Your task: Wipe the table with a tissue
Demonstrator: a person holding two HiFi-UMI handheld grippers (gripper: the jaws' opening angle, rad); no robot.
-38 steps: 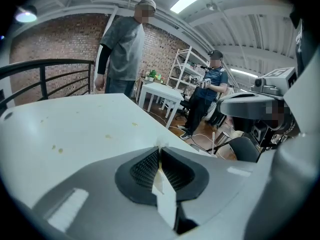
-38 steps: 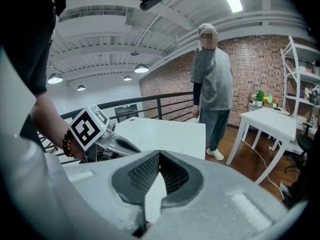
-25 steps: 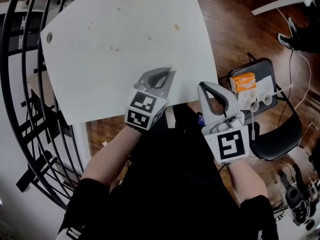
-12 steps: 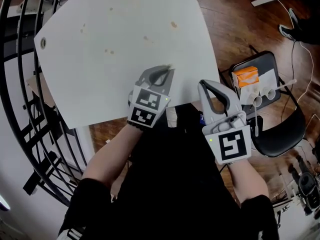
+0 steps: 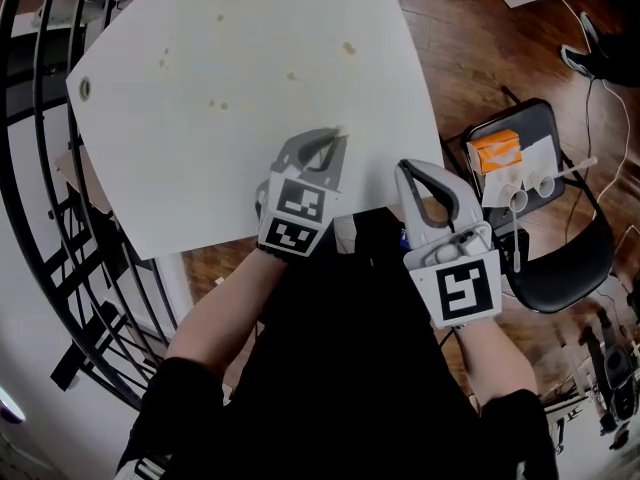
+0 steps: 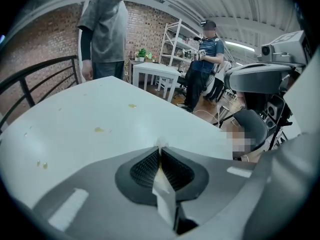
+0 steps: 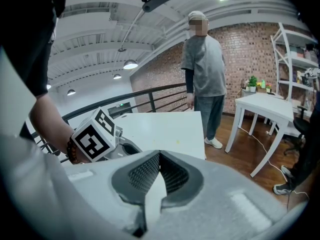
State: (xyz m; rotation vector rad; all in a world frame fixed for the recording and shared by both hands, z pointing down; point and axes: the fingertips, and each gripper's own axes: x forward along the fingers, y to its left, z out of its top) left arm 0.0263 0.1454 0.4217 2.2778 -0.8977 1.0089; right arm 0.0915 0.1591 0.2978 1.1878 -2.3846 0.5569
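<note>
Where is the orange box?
In the head view, the orange box sits on the black chair at the right side, just past the right edge of the white table.

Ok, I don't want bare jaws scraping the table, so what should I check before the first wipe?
1. Tissue in hand: cannot tell. The left gripper is shut on a small white scrap, which is too small to identify.
2. Something to wipe: ok. Yellowish spots lie on the table, beyond the left gripper.
3. Left gripper over the table: ok. It sits above the near edge.
4. Right gripper out of the way: ok. It is shut, empty and off the table's near edge.
5. Far side free: cannot tell. A person stands beyond the far edge.
</note>
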